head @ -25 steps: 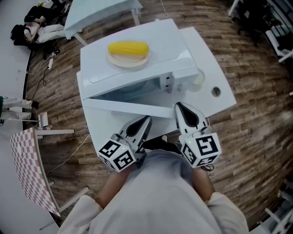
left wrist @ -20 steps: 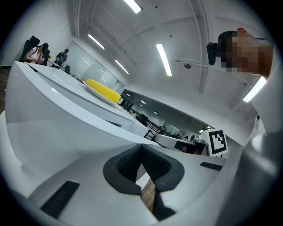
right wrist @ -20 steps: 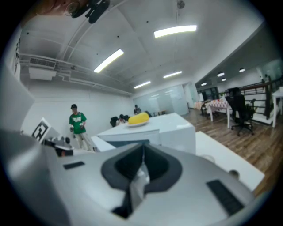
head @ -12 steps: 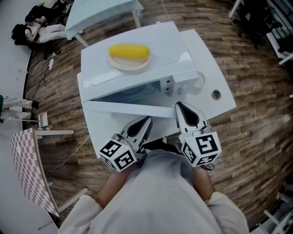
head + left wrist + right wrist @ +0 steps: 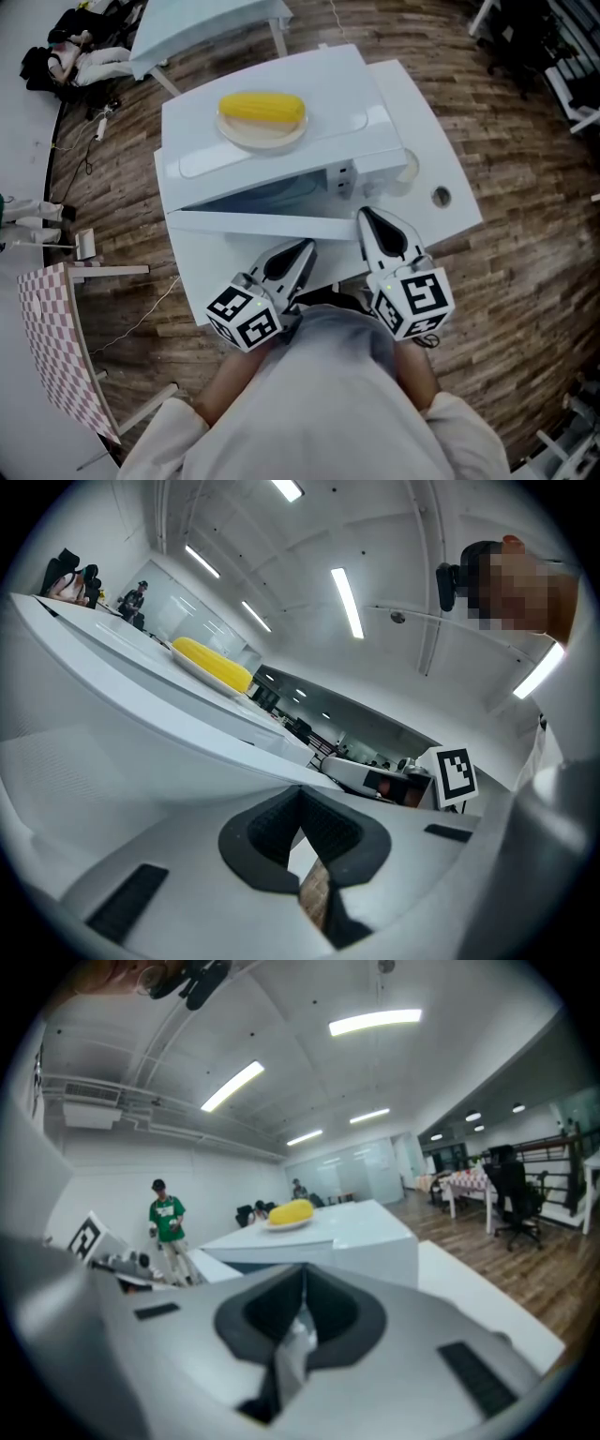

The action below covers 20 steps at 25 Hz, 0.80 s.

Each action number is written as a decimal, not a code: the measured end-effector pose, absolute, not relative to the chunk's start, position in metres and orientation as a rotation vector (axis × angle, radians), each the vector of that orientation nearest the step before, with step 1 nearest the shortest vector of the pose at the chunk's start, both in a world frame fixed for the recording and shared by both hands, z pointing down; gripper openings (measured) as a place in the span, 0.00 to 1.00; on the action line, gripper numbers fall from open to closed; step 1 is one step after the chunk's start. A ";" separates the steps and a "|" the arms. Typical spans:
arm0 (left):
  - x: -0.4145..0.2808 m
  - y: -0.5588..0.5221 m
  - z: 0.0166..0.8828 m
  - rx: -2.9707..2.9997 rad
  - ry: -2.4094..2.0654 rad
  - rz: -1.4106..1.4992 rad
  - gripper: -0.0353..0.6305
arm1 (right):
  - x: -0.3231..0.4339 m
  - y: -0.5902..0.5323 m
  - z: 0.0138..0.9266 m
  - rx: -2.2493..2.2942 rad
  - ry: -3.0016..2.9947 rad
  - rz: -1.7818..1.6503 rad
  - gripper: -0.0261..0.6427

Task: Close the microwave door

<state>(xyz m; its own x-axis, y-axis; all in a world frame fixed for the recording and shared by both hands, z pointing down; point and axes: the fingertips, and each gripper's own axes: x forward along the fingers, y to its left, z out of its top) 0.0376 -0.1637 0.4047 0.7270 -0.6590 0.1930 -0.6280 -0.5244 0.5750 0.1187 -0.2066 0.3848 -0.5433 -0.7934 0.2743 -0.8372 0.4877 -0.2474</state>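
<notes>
Wood floor, white table [image 5: 441, 159] | microwave [image 5: 347, 103] on it; open door [image 5: 272, 225] lies crosswise just ahead of both grippers | left gripper [image 5: 302, 249] jaws together, empty | right gripper [image 5: 366, 217] likewise, nearest the door's right end.

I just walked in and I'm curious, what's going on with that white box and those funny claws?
A person stands at a white table with a gripper in each hand, facing a microwave. Its door hangs open toward the person. The left gripper and the right gripper sit close to the door's front edge, fingers shut on nothing. The door is not closed yet. Corn on a plate rests on top of the microwave.
</notes>
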 end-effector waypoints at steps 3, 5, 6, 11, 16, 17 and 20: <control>0.040 -0.167 0.405 2.303 -0.960 -0.053 0.08 | 0.119 -0.212 0.385 1.434 -2.601 0.539 0.07; 0.042 -0.171 0.405 2.309 -0.949 -0.050 0.08 | 0.119 -0.216 0.385 1.437 -2.597 0.539 0.07; 0.044 -0.172 0.405 2.312 -0.942 -0.048 0.08 | 0.119 -0.218 0.385 1.437 -2.596 0.539 0.07; 0.052 -0.175 0.404 2.326 -0.896 -0.041 0.08 | 0.120 -0.223 0.384 1.444 -2.586 0.535 0.07; 0.056 -0.179 0.405 2.326 -0.870 -0.040 0.08 | 0.120 -0.229 0.384 1.453 -2.583 0.533 0.08; 0.057 -0.180 0.406 2.326 -0.866 -0.040 0.08 | 0.120 -0.230 0.384 1.457 -2.582 0.532 0.08; 0.057 -0.184 0.406 2.324 -0.860 -0.043 0.08 | 0.120 -0.235 0.384 1.469 -2.579 0.530 0.08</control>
